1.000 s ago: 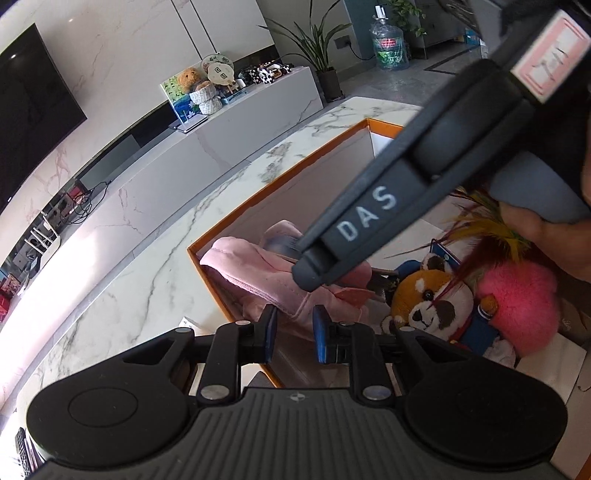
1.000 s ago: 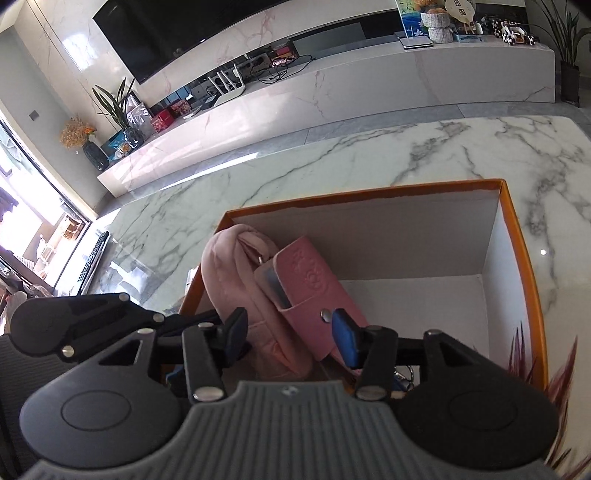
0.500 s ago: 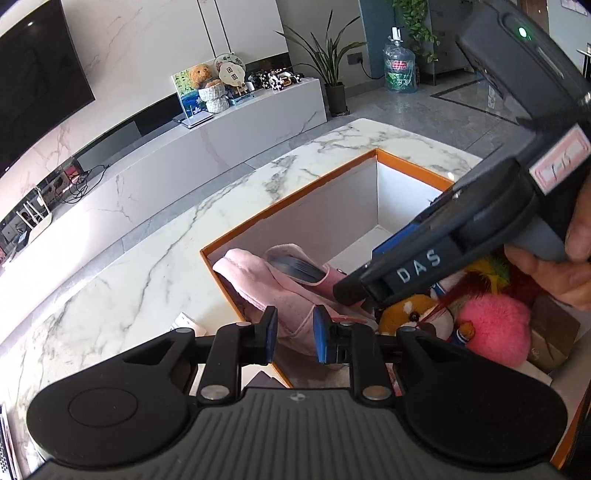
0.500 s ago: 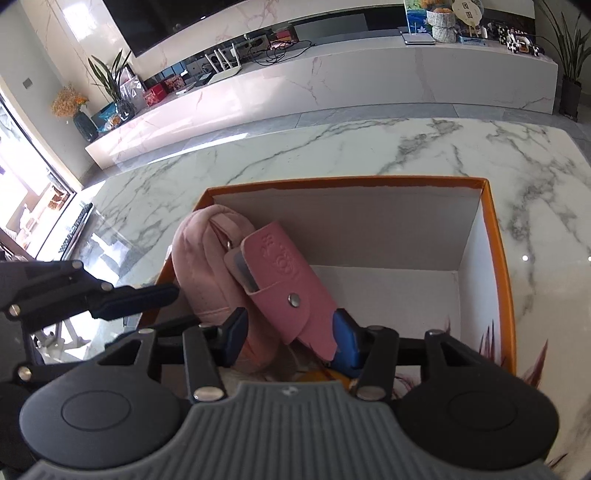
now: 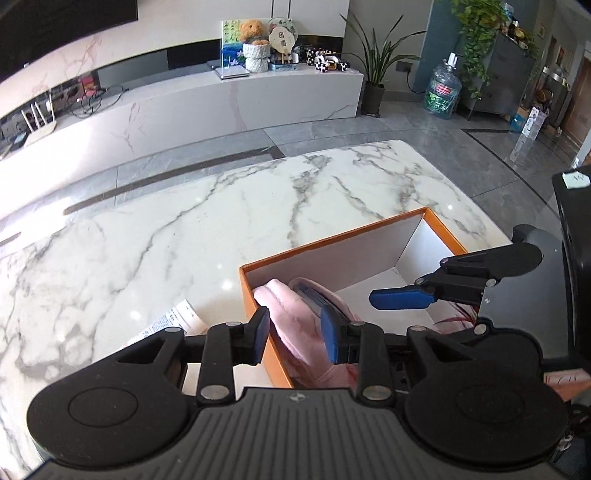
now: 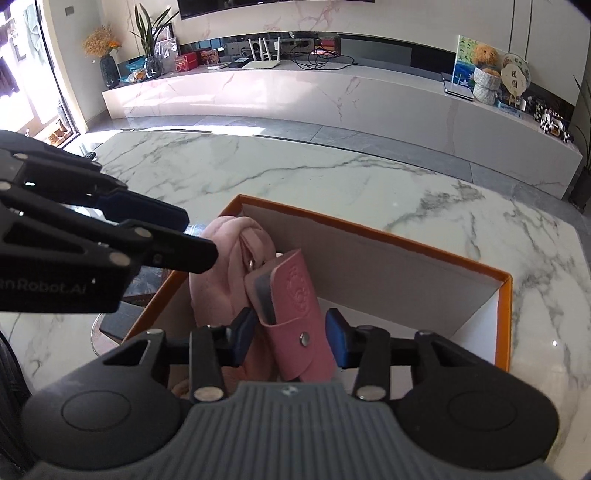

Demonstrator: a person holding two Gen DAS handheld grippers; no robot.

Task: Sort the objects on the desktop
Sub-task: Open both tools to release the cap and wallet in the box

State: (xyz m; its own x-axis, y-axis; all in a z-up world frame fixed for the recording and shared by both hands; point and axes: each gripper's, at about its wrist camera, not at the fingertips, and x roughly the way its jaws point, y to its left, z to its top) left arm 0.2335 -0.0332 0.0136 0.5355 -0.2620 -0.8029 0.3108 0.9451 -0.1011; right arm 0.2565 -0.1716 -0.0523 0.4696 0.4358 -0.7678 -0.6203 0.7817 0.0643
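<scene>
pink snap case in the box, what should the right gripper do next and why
Probably lift the right gripper straight up and clear of the orange box. Its jaws stand open on either side of the pink snap case, which seems to lean on the pink plush item inside the box, so it looks already placed. The left gripper is open too, holding nothing.

Room: living area, daylit. White marble table [image 5: 184,206] with grey veining, glossy, carrying light reflections. Grey tiled floor [image 5: 461,129]. Long low marble media console [image 6: 332,96] stood along the wall, bearing a router [image 6: 260,61], a teddy bear [image 5: 251,29] and a round fan [image 5: 281,36]. Dark television [image 6: 258,3] hung above. Potted plant [image 5: 373,70] and water bottle [image 5: 441,92] stood by a blue-grey wall. Bright window [image 6: 22,74] at far left.
</scene>
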